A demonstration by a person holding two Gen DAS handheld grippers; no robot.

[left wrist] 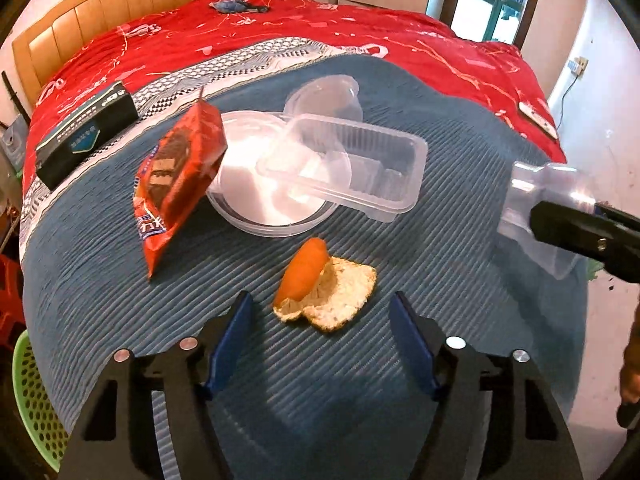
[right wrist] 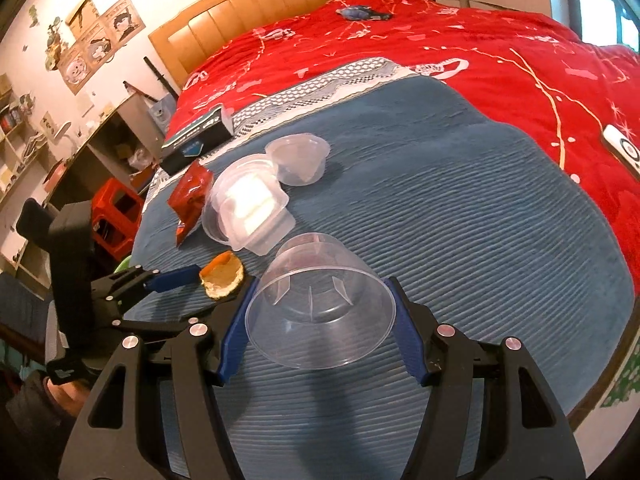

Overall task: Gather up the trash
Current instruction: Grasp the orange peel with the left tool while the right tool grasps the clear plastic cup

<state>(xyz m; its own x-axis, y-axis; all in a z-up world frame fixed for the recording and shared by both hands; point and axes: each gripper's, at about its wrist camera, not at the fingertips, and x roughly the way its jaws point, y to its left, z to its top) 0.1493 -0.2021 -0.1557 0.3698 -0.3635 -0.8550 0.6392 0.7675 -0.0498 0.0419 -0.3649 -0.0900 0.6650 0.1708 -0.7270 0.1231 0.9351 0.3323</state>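
An orange peel [left wrist: 324,292] lies on the blue blanket [left wrist: 440,300]. My left gripper [left wrist: 320,300] stands open around it, one blue pad on each side, neither touching the peel. My right gripper [right wrist: 320,312] is shut on a clear plastic bowl [right wrist: 320,320], which it holds mouth toward the camera above the blanket. In the left wrist view that bowl [left wrist: 536,196] hangs at the right edge. Further back lie a red snack wrapper [left wrist: 180,176], a round clear container [left wrist: 248,184], a clear rectangular tray [left wrist: 360,168] and a clear cup [left wrist: 324,96].
A black box [left wrist: 84,132] sits at the blanket's left edge. A white remote [right wrist: 622,152] lies on the red quilt [right wrist: 480,40] to the right. A green perforated basket [left wrist: 32,392] stands beside the bed at lower left. A small blue item [left wrist: 238,6] rests near the headboard.
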